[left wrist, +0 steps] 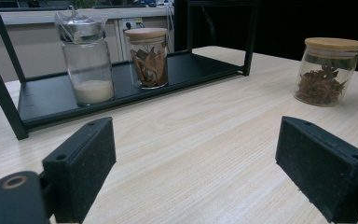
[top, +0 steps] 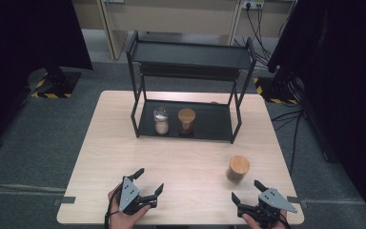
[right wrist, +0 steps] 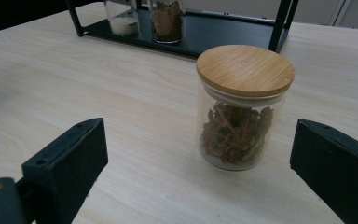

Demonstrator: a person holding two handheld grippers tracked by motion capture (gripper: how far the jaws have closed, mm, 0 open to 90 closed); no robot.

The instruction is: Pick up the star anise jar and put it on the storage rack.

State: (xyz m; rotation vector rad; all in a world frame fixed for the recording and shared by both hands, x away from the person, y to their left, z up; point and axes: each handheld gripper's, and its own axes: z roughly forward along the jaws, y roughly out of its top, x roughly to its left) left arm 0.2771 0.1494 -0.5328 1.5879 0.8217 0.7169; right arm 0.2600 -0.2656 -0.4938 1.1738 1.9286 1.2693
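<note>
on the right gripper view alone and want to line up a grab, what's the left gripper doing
Observer: The left gripper sits open near the table's front edge, nothing between its jaws.
Operator: anything on the rack's upper shelf
Observer: In the high view the rack has a bare top shelf; both jars stand on the bottom one.
Operator: what's in the pale jar at the back
Observer: The left gripper view shows the plastic-covered jar holding a low layer of white powder.
Operator: is my jar between my jaws
Observer: The wooden-lidded jar stands just ahead of the open right gripper, untouched.
</note>
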